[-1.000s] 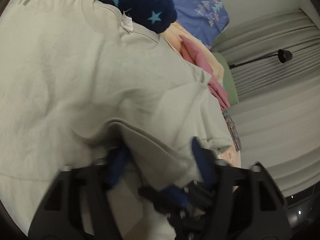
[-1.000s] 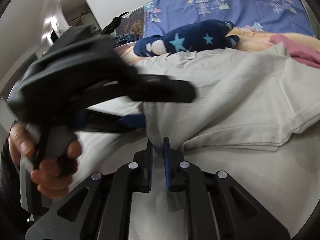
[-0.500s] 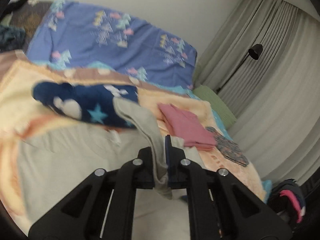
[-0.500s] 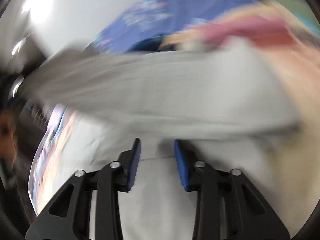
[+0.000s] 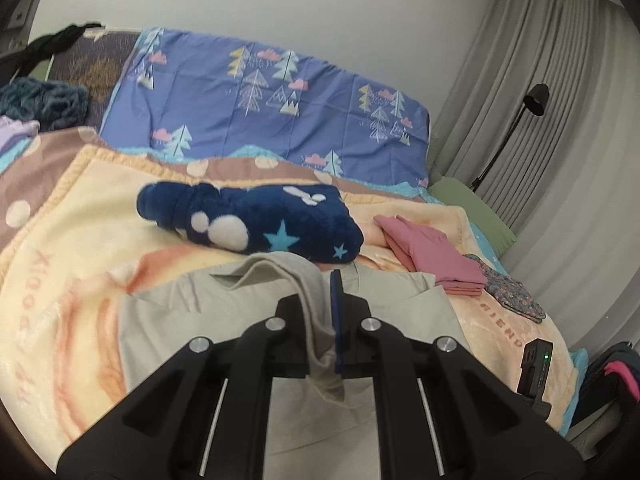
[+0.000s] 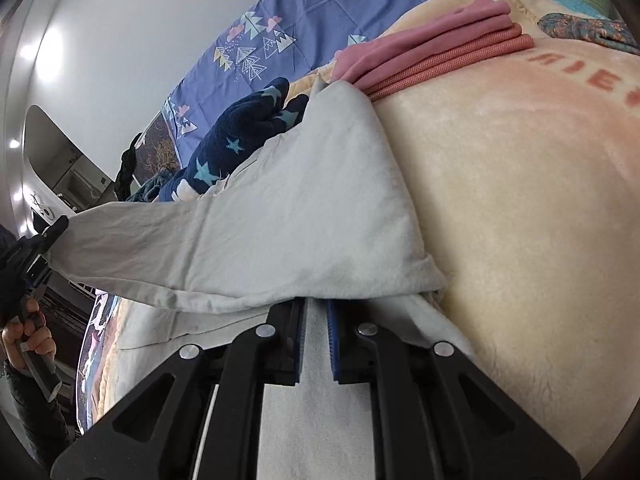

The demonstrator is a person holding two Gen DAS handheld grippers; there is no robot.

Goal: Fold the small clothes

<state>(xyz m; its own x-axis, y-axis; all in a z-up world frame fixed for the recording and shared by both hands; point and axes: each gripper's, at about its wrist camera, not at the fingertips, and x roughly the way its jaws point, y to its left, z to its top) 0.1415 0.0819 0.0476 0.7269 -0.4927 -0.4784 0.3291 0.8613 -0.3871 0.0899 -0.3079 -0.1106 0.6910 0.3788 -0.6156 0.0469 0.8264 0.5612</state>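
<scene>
Bed: cream blanket (image 5: 80, 240) under a grey shirt (image 6: 300, 216)
Left gripper (image 5: 326, 320): fingers pinching the shirt's edge, lifted
Right gripper (image 6: 316, 336): fingers narrow; just been closing; shirt fabric between them

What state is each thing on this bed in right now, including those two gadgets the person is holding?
Grey shirt: partly lifted off the blanket, one edge pulled up, not yet folded.
Left hand-held gripper: shut on a bunched strip of the grey shirt.
Right hand-held gripper: nearly shut, grey shirt fabric between its pads.
Pink clothes: folded, stacked.
Navy star garment: lying in an unfolded heap.
Floor lamp: off.
</scene>
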